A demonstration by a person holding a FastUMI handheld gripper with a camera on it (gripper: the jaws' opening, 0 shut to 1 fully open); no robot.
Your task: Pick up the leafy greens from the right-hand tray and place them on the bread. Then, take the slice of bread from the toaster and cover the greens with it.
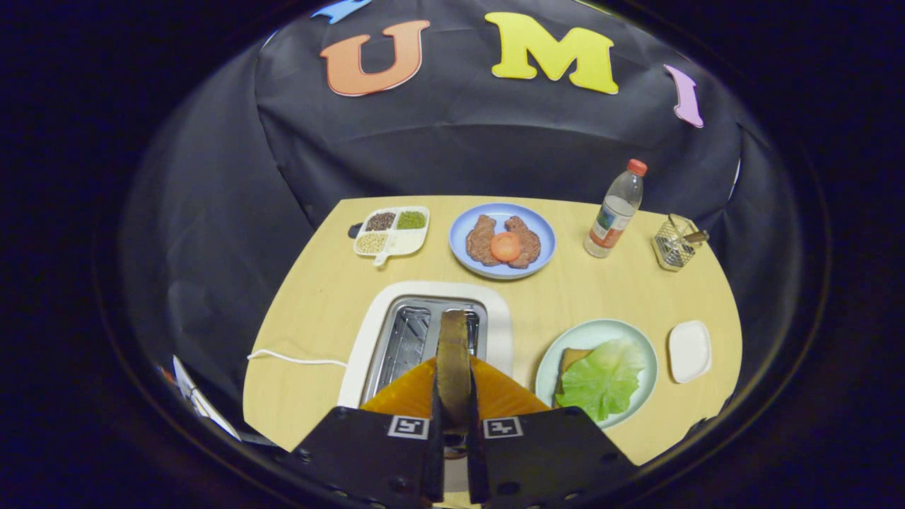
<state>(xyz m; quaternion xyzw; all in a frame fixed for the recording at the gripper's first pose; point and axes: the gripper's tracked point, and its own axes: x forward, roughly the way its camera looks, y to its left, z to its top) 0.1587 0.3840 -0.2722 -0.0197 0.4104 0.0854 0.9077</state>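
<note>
One bread slice between clamped fingers.

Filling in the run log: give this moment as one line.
stage: bread lifted | gripper: shut on bread slice, above toaster | greens: on bread on green plate

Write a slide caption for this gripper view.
Gripper shut on a bread slice above the toaster; greens already on the plate.
</note>
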